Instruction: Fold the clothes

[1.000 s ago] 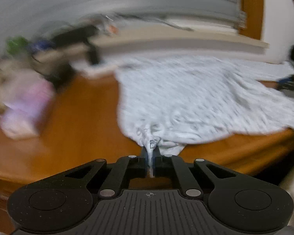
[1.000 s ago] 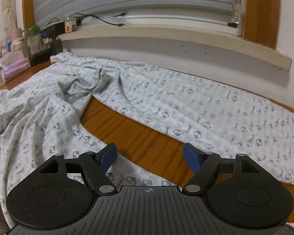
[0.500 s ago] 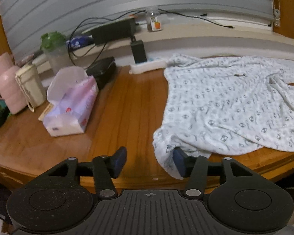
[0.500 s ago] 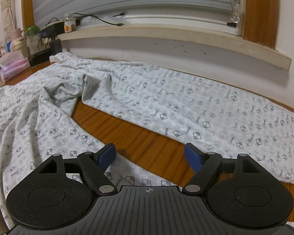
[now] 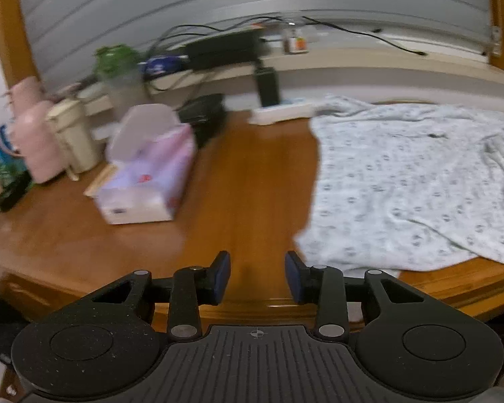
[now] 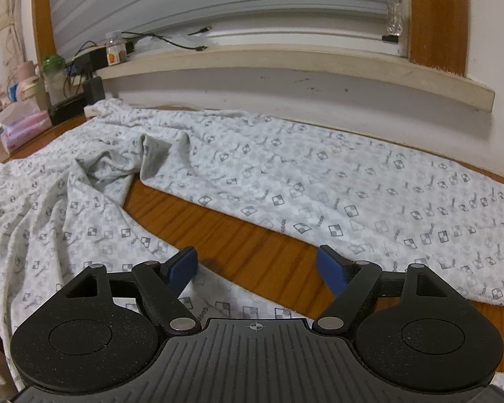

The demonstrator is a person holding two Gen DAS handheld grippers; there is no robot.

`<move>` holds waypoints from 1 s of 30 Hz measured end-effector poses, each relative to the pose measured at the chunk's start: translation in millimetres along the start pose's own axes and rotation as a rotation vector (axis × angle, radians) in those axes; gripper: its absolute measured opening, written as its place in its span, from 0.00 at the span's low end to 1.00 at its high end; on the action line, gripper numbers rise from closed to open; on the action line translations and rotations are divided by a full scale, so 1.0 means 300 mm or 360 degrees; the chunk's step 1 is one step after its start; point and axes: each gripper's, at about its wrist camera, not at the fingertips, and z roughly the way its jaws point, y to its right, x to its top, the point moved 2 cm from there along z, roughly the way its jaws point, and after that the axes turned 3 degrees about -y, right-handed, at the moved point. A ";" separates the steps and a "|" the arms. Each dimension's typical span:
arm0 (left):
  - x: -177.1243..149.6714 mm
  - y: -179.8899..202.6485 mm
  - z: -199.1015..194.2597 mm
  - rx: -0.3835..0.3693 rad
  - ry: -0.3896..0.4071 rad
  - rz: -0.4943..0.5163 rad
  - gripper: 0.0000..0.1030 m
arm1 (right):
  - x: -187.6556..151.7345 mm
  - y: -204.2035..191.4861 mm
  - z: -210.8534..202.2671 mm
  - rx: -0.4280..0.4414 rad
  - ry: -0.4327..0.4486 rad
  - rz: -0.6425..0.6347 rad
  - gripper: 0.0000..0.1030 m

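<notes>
A pale grey patterned garment (image 6: 285,181) lies spread across the wooden table (image 6: 238,245), with a bunched fold near its middle and a bare wedge of wood between two of its parts. In the left wrist view its left edge (image 5: 403,181) lies right of centre. My left gripper (image 5: 257,277) is open over bare wood at the table's front edge, just left of the garment's corner, holding nothing. My right gripper (image 6: 257,267) is open above the bare wedge, its left fingertip over cloth, nothing between the fingers.
A pink tissue pack (image 5: 144,171) sits left on the table, with a cream jug (image 5: 72,137), a pink bottle (image 5: 33,134) and a green-lidded cup (image 5: 116,67) behind. A white power strip (image 5: 282,112) and black adapter (image 5: 267,85) stand by the window sill (image 6: 285,60), with cables.
The left gripper was shut on the garment's corner a second ago; it has let go, opened, and shifted left off the cloth. The right gripper has barely moved; the garment's fold has settled.
</notes>
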 end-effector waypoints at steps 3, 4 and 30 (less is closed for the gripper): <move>0.028 0.008 -0.013 -0.0012 0.0056 -0.0025 0.43 | 0.001 0.006 -0.003 0.0005 0.0008 0.0006 0.75; 0.043 0.024 -0.013 -0.0034 0.0077 -0.0017 0.45 | 0.001 0.009 -0.006 0.0007 0.0018 0.0014 0.75; 0.329 1.159 0.271 -0.1084 0.0125 0.0810 0.43 | -0.376 0.545 -0.498 -0.0622 0.0050 0.0441 0.57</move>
